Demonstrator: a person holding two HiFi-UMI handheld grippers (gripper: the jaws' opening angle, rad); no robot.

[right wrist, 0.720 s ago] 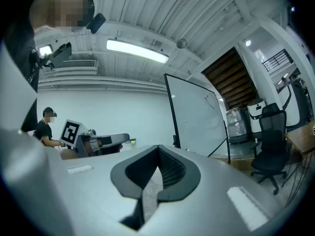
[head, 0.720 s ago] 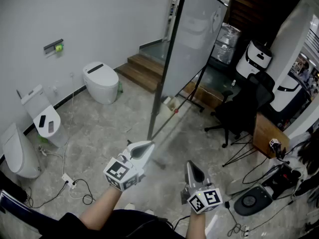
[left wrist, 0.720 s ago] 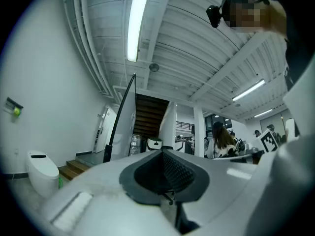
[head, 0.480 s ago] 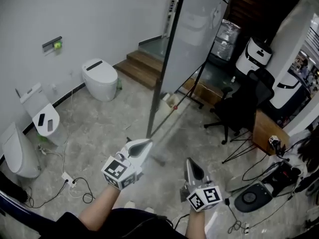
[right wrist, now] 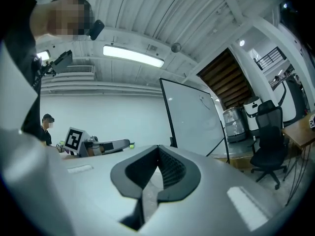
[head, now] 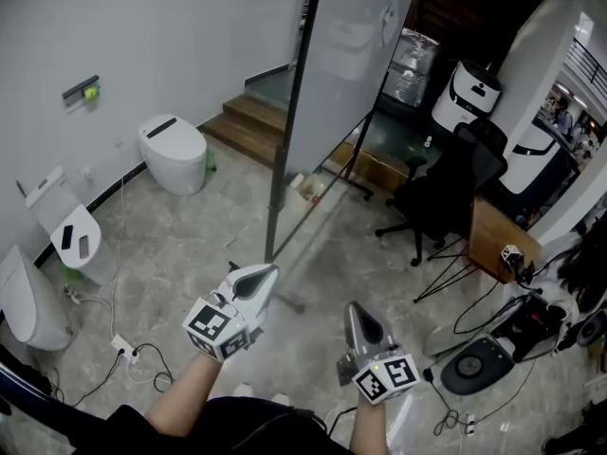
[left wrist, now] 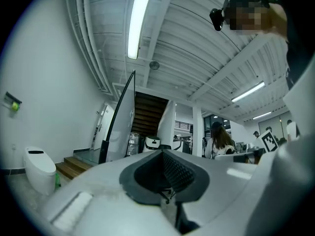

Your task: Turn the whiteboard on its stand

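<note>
Left gripper [head: 269,273] is pointing forward, its jaws pressing together with nothing between them. Right gripper [head: 354,311] is hovering beside it, jaws likewise meeting on nothing. The whiteboard [head: 346,55] is standing upright on its stand [head: 283,154], ahead of and above both grippers and clear of them, nearer the left one's line. A white toilet [head: 173,150] is sitting off to the left gripper's left. A black office chair [head: 444,192] is standing ahead and to the right of the right gripper.
</note>
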